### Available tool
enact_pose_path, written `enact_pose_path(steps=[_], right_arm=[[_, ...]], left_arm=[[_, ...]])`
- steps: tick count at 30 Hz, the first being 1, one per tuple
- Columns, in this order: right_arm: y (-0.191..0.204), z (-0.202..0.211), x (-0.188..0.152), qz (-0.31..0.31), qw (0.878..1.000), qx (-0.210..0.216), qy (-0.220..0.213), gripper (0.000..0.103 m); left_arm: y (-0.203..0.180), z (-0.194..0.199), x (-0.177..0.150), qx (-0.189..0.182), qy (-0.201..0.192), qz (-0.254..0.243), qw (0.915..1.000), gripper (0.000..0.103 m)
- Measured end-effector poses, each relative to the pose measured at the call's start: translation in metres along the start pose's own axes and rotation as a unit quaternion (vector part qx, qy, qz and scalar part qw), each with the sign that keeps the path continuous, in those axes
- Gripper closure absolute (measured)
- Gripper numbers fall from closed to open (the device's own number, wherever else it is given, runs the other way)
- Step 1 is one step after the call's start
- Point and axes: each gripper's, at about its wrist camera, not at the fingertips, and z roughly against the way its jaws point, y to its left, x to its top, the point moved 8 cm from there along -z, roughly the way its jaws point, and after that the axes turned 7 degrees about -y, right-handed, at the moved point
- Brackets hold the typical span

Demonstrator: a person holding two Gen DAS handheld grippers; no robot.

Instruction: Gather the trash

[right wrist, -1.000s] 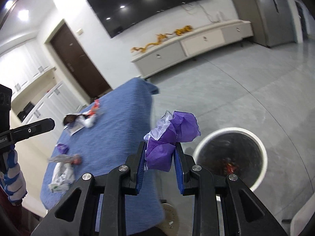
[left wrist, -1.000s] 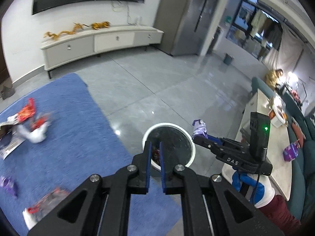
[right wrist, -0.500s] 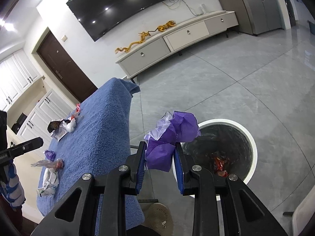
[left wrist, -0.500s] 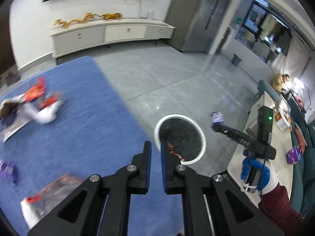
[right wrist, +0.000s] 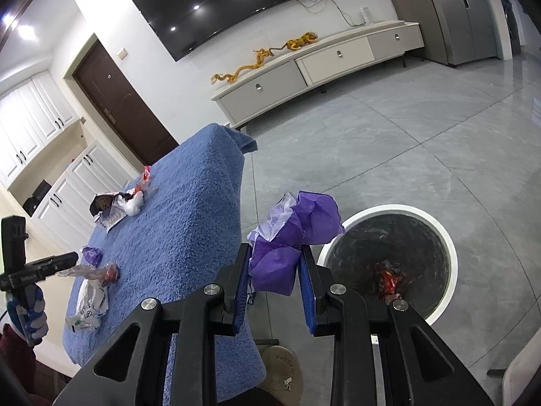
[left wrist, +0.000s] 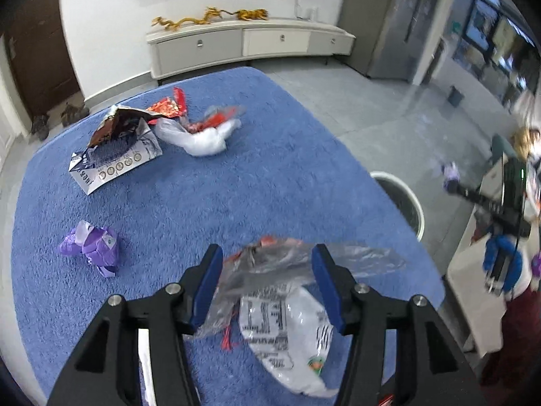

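My left gripper [left wrist: 267, 257] hangs low over the blue-covered table [left wrist: 236, 186], its jaws opening. A crumpled clear plastic wrapper [left wrist: 280, 308] lies between the blue pads [left wrist: 206, 287], which do not press on it. Also on the table are a purple wrapper [left wrist: 91, 247], a torn foil packet [left wrist: 115, 145] and a white bag with red scraps [left wrist: 203, 138]. My right gripper [right wrist: 275, 253] is shut on a crumpled purple wrapper [right wrist: 294, 233], held beside the near rim of the white-rimmed bin [right wrist: 449, 247]. A red wrapper [right wrist: 389, 279] lies inside the bin.
The bin [left wrist: 412, 203] stands on the grey tiled floor just off the table's right edge. A slipper [right wrist: 280, 372] lies under the table edge. A low white TV console [right wrist: 321, 64] runs along the far wall. A pale side table [left wrist: 473, 287] is at right.
My left gripper swung from above the bin back over the table and came lower; its jaws went from shut to wide apart around the clear wrapper. The right gripper keeps the purple wrapper.
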Motion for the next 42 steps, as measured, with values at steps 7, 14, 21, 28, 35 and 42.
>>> enact_pose_path(steps=[7, 14, 21, 28, 35, 42], right_arm=[[0.002, -0.003, -0.004, -0.005, 1.0, -0.007, 0.009, 0.076], [0.007, -0.006, -0.008, -0.001, 1.0, -0.012, 0.017, 0.076], [0.01, -0.011, -0.01, 0.001, 1.0, -0.012, 0.023, 0.076], [0.006, -0.009, -0.009, 0.001, 0.999, -0.021, 0.024, 0.076], [0.008, -0.012, -0.011, 0.002, 0.999, -0.022, 0.028, 0.076], [0.014, -0.016, -0.015, 0.009, 0.999, -0.01, 0.035, 0.076]], left_arm=[[-0.027, -0.001, -0.011, 0.003, -0.002, -0.079, 0.9969, 0.05], [-0.038, -0.002, -0.013, -0.002, -0.004, -0.112, 0.9937, 0.05], [-0.03, -0.035, -0.012, 0.015, 0.022, -0.12, 0.9925, 0.051], [-0.017, -0.056, -0.005, 0.017, 0.032, -0.102, 0.9941, 0.099], [-0.008, -0.043, 0.004, 0.046, 0.003, -0.101, 0.9938, 0.1], [0.01, -0.022, 0.028, 0.059, -0.022, -0.076, 0.9951, 0.1]])
